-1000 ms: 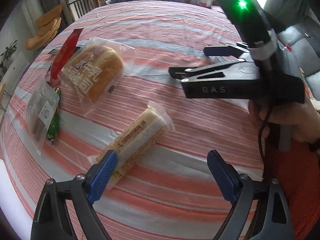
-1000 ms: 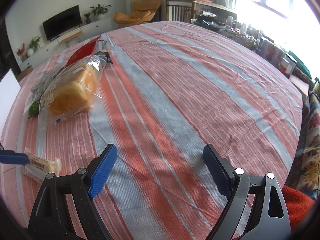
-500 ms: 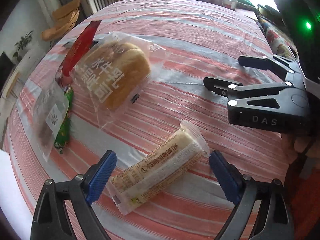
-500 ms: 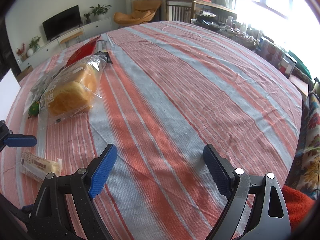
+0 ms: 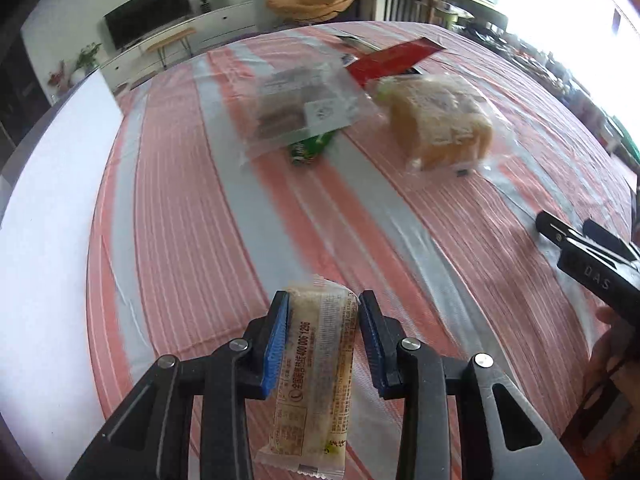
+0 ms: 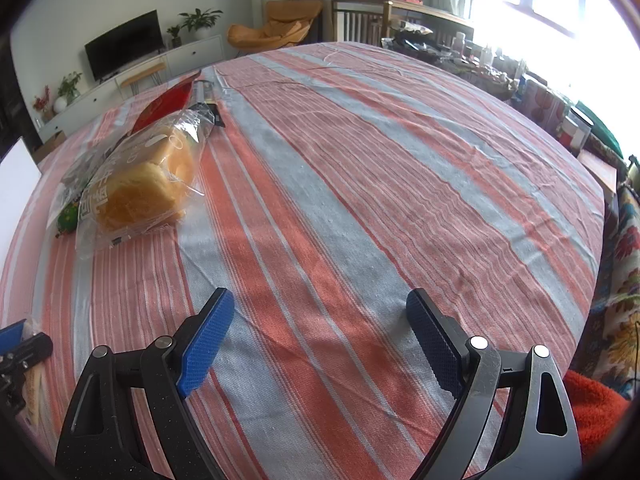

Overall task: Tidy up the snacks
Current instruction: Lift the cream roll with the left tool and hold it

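Observation:
A long snack bar in a clear printed wrapper [image 5: 316, 368] lies lengthwise between the blue pads of my left gripper [image 5: 323, 312]. The jaws are closing and both pads touch the wrapper's sides. The bar rests low over the striped tablecloth [image 5: 192, 240]. In the right wrist view the left gripper [image 6: 16, 344] shows at the far left edge with the bar [image 6: 32, 392] under it. My right gripper [image 6: 320, 298] hangs open above bare cloth with nothing between its fingers. It also shows at the right edge as the right gripper [image 5: 576, 240].
Farther back lie a bagged bread loaf [image 5: 440, 124], a clear bag of brown biscuits [image 5: 296, 108] over a green packet [image 5: 310, 148], and a red packet [image 5: 396, 60]. A white board [image 5: 48, 240] borders the cloth on the left. A hand [image 5: 612, 344] holds the right gripper.
My left gripper rolled and swung over the snack bar, lining up with it, and its jaws narrowed from wide open onto the wrapper. The right gripper stayed still and open.

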